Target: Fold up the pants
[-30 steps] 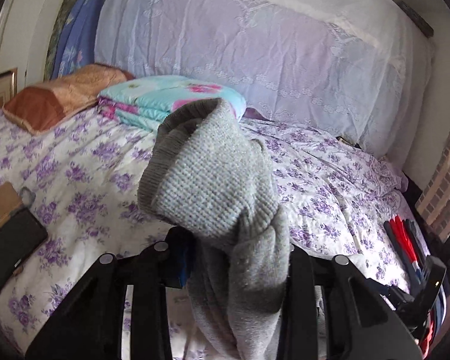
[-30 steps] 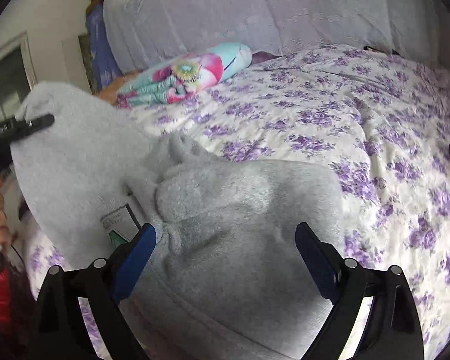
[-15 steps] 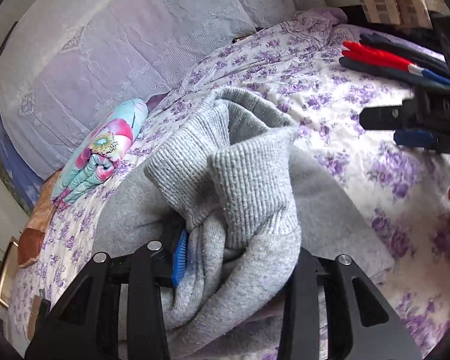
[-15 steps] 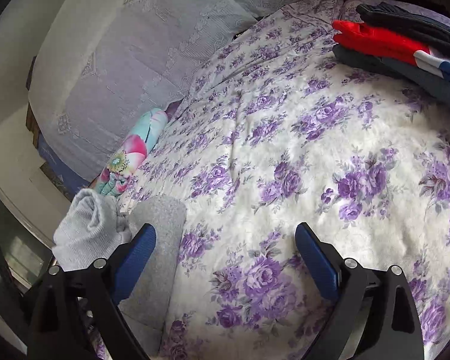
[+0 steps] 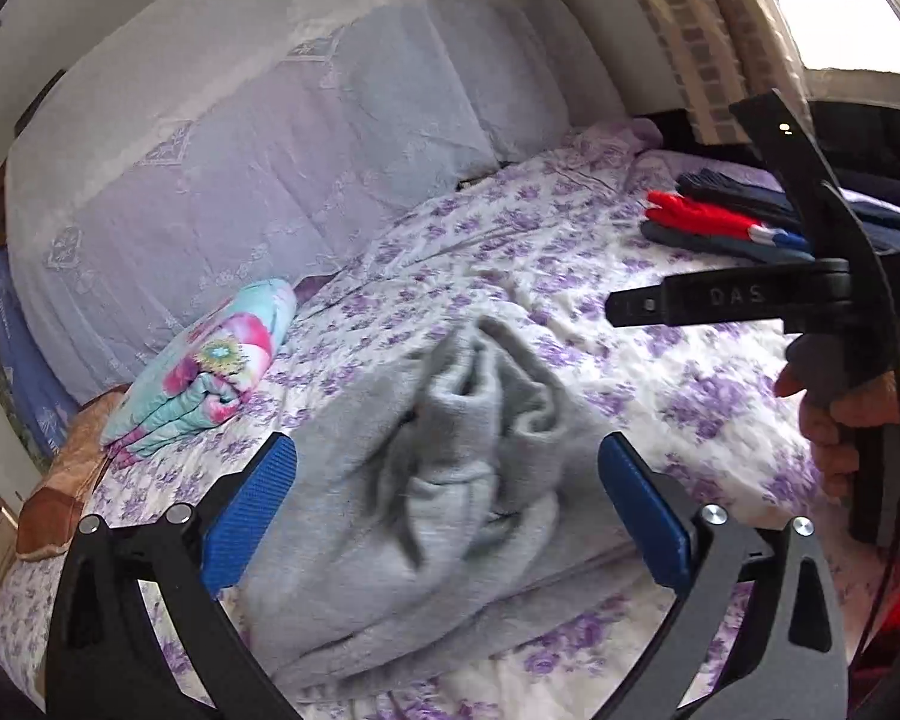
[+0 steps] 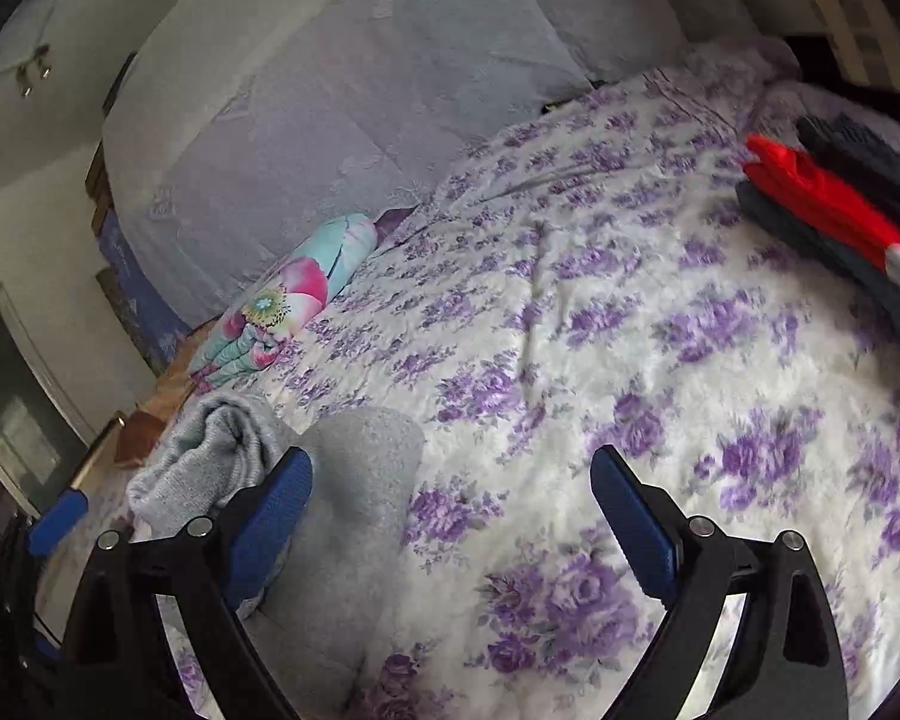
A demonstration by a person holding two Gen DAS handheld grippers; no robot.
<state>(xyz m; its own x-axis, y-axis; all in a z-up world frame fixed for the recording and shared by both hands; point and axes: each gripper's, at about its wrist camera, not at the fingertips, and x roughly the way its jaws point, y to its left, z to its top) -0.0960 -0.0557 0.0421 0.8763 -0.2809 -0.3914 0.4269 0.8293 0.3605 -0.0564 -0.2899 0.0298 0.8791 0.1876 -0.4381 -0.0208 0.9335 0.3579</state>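
The grey knit pants (image 5: pixel 450 480) lie bunched on the floral bedspread (image 5: pixel 660 372), with the ribbed waistband crumpled on top. My left gripper (image 5: pixel 447 504) is open just above them, its blue pads on either side and not touching. In the right wrist view the pants (image 6: pixel 306 480) lie at the lower left. My right gripper (image 6: pixel 450 516) is open and empty over bare bedspread (image 6: pixel 660 360), to the right of the pants. The right gripper also shows at the right of the left wrist view (image 5: pixel 750 300), held in a hand.
A folded turquoise floral blanket (image 5: pixel 210 366) lies at the bed's far left beside an orange-brown pillow (image 5: pixel 60 492). A stack of folded red, dark and blue clothes (image 5: pixel 726 222) sits at the far right. A lace-covered headboard (image 5: pixel 258 180) stands behind.
My left gripper has opened and let go of the pants, which now lie on the bed. My right gripper has stayed open and has moved slightly.
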